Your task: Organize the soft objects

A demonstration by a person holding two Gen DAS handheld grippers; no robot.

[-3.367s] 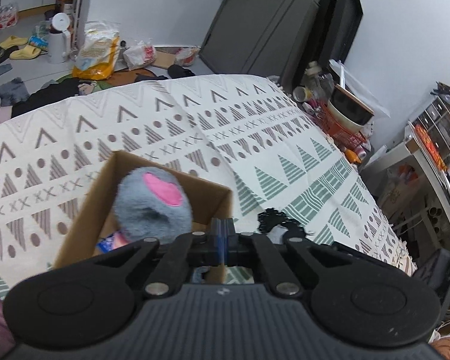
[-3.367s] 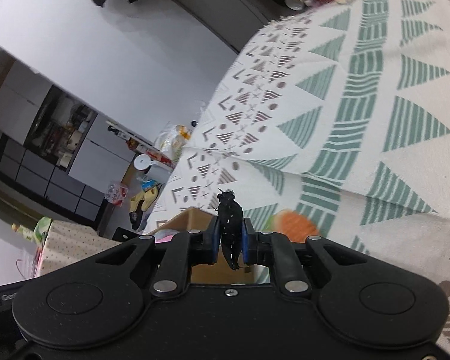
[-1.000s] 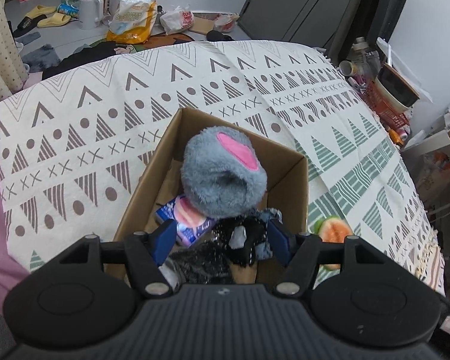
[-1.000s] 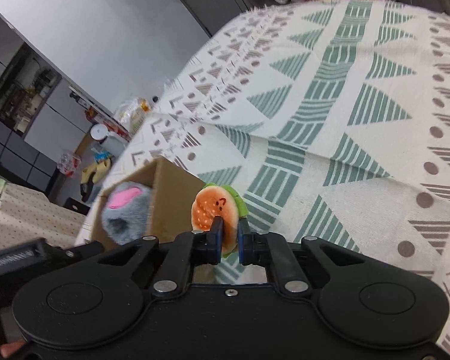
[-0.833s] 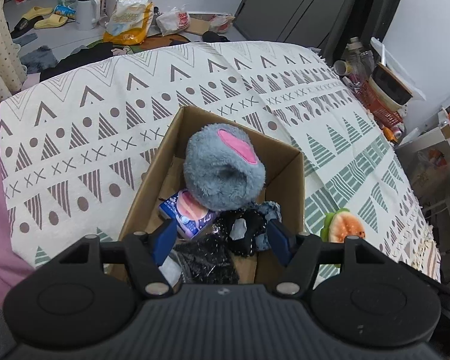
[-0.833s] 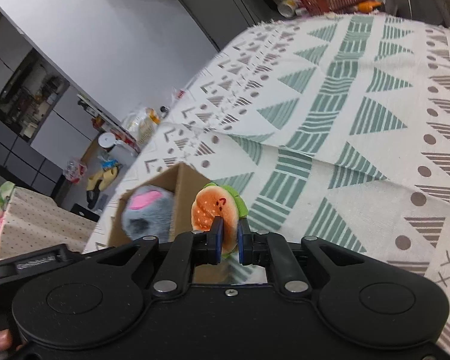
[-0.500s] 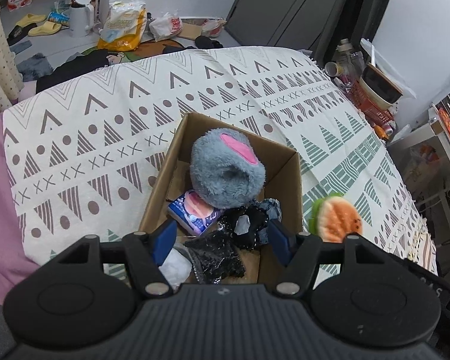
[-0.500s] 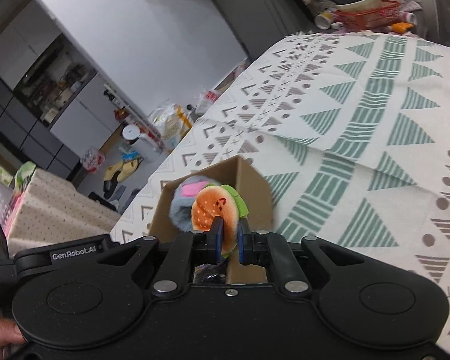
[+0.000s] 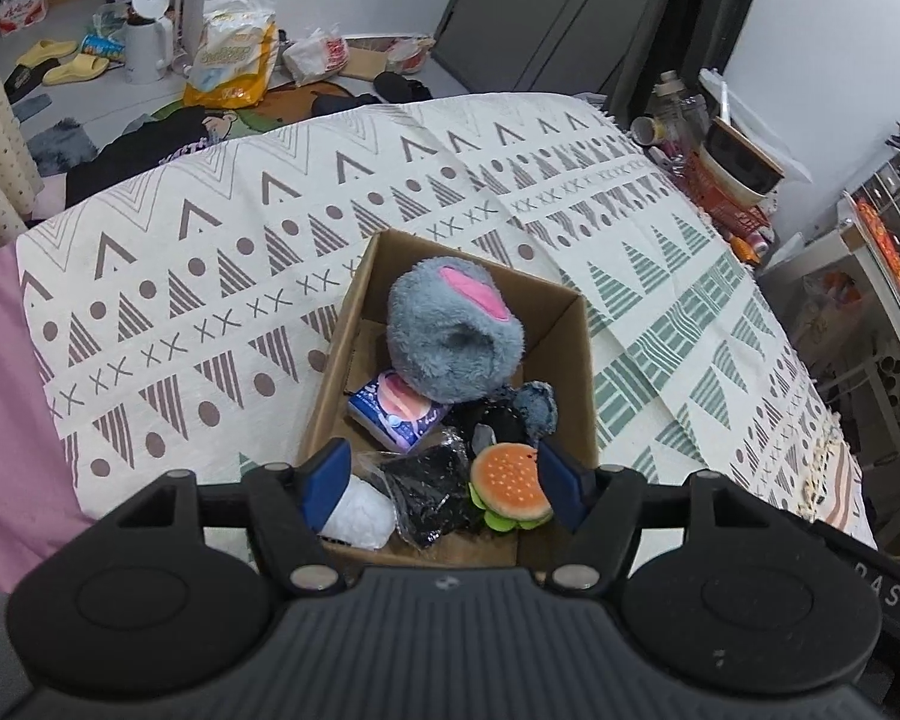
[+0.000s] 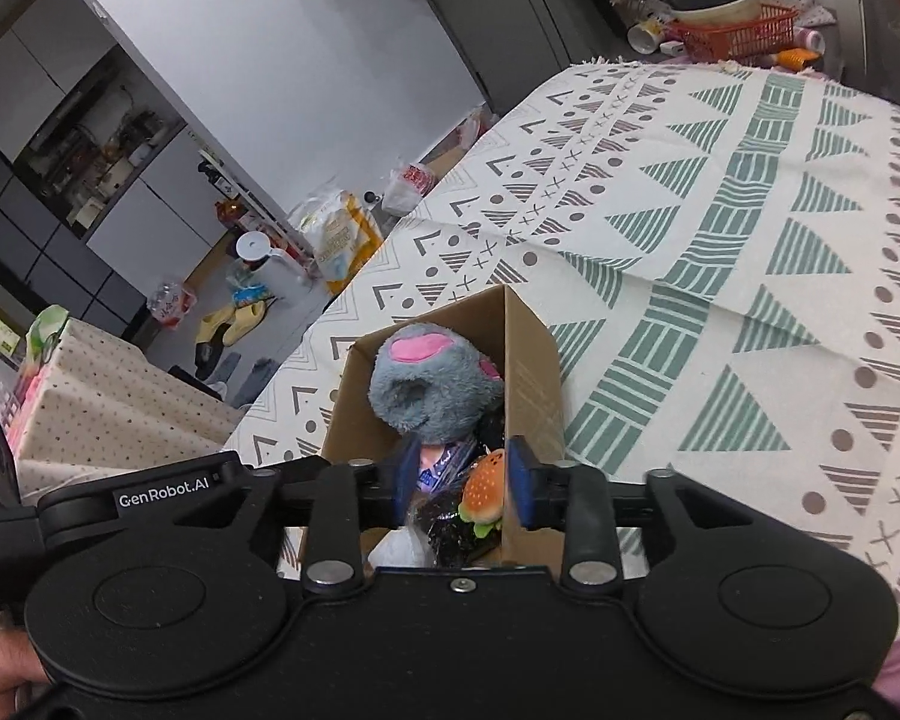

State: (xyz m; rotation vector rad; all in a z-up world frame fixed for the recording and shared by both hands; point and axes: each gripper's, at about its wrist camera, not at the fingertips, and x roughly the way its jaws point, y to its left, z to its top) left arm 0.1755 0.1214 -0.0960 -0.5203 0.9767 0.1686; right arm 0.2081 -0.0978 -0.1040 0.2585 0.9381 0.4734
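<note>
Cardboard box set on patterned bedspread; floor cluttered at 11 o'clock. Burger plush seen inside box, between spread fingers of right gripper, ungripped. Left gripper spread, empty.

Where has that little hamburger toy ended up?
The hamburger toy lies inside the cardboard box, at its near right corner, beside a crinkly black packet and below the grey plush.

the right tool has opened, dropping the burger plush into the box.
</note>
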